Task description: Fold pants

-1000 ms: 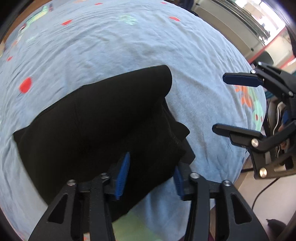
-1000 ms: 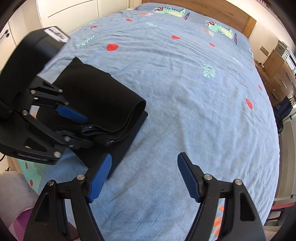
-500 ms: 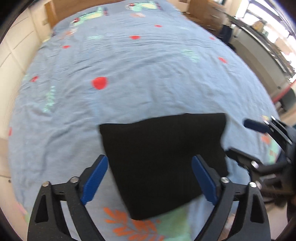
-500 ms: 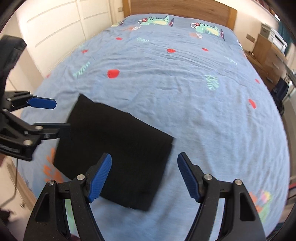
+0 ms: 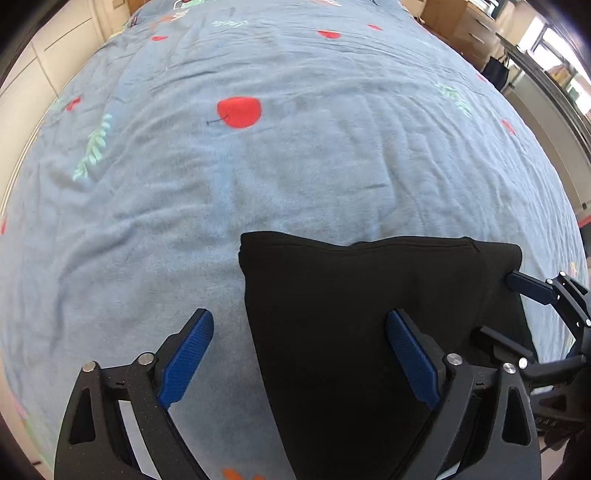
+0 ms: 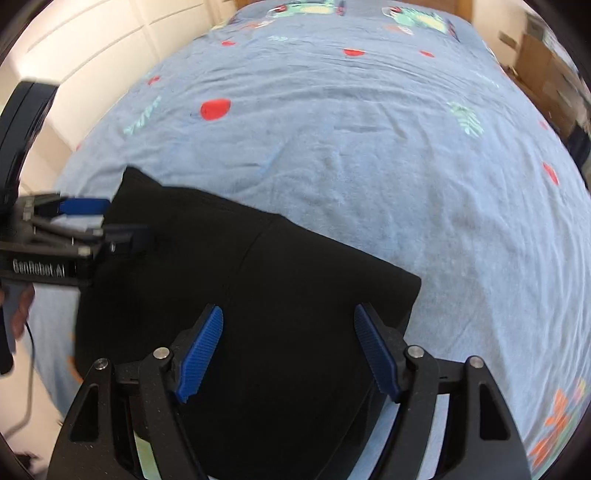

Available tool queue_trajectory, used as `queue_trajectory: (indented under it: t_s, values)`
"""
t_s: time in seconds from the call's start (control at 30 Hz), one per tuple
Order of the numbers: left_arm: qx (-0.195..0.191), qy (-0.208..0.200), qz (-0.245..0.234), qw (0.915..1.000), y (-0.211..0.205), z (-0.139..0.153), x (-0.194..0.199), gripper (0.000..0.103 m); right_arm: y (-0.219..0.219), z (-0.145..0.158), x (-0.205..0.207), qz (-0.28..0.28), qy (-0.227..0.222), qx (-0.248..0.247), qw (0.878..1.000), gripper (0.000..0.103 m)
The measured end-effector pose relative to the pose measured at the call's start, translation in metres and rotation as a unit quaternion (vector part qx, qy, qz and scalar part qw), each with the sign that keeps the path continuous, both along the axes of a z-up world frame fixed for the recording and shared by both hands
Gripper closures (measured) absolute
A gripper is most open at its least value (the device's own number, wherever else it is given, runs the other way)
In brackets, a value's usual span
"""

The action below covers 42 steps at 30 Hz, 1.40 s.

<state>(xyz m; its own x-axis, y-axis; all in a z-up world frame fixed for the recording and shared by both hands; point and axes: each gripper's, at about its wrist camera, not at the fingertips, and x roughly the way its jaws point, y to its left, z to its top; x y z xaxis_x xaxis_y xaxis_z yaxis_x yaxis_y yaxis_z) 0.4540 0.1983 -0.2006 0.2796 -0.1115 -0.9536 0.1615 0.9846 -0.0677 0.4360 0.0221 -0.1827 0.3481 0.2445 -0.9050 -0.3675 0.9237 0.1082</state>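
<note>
The black pants [image 5: 362, 314] lie folded into a flat rectangle on the blue bedspread [image 5: 258, 166] near its front edge. They also show in the right wrist view [image 6: 280, 288]. My left gripper [image 5: 299, 350] is open and empty above the fold's left edge. My right gripper [image 6: 288, 350] is open and empty above the fold's right half. The right gripper also shows at the right of the left wrist view [image 5: 517, 310], and the left gripper at the left of the right wrist view [image 6: 107, 221].
The bedspread carries red apple prints [image 5: 239, 112] and leaf prints. White cabinets [image 6: 92, 48] stand left of the bed. A wooden dresser [image 5: 454, 18] stands at the far right. The bed's front edge is just below the pants.
The left gripper let go of the pants and opened wide. Both grippers drew back and now hover low over the flat folded rectangle.
</note>
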Motion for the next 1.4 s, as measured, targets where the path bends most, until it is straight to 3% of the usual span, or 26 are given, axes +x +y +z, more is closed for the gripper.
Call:
queue_trajectory:
  t_s: [0.17,0.33,0.53,0.63,0.77,0.83,0.93,1.07,1.17,1.23,1.3,1.37,1.4]
  values:
    - [-0.017,0.014,0.015,0.9997,0.009,-0.008,0.005,0.001,-0.003,-0.006,0.004,0.006,-0.003,0.003,1.000,0.002]
    - [-0.005,-0.004,0.000,1.0000,0.008,0.021,-0.002,0.001,-0.011,0.021,0.003,0.007,0.002,0.015,1.000,0.000]
    - [-0.023,-0.011,0.014,0.9996,0.030,0.053,-0.032,0.001,-0.051,0.043,0.002,-0.033,0.007,0.046,0.998,0.000]
    - [-0.037,0.015,0.016,0.9991,0.034,0.042,-0.049,0.001,-0.075,0.027,0.005,-0.073,0.048,0.060,0.994,0.000]
    - [-0.063,0.067,0.015,0.9956,0.029,0.013,-0.066,0.002,-0.090,0.003,0.006,-0.104,0.087,0.114,0.984,0.000]
    - [-0.068,0.087,0.012,0.9938,0.023,-0.001,-0.072,0.003,-0.088,-0.007,0.007,-0.107,0.098,0.132,0.981,0.008]
    - [-0.080,0.096,0.012,0.9921,0.017,-0.009,-0.070,0.003,-0.081,-0.022,0.011,-0.104,0.115,0.144,0.977,0.016]
    - [-0.081,0.102,0.011,0.9914,0.010,-0.016,-0.061,0.004,-0.082,-0.031,0.012,-0.110,0.129,0.161,0.972,0.018]
    - [-0.090,0.108,0.010,0.9901,0.005,-0.019,-0.056,0.013,-0.085,-0.033,0.011,-0.113,0.144,0.170,0.968,0.023]
    - [-0.114,0.115,0.010,0.9868,0.003,-0.017,-0.055,0.037,-0.083,-0.032,0.012,-0.110,0.147,0.163,0.969,0.026]
    - [-0.119,0.116,0.007,0.9860,0.000,-0.014,-0.055,0.041,-0.079,-0.028,0.013,-0.106,0.147,0.153,0.971,0.037]
    - [-0.118,0.114,-0.003,0.9864,-0.003,-0.011,-0.055,0.046,-0.073,-0.022,0.012,-0.098,0.143,0.139,0.975,0.057]
    - [-0.122,0.115,-0.005,0.9859,-0.004,-0.010,-0.055,0.052,-0.069,-0.021,0.013,-0.096,0.141,0.135,0.976,0.062]
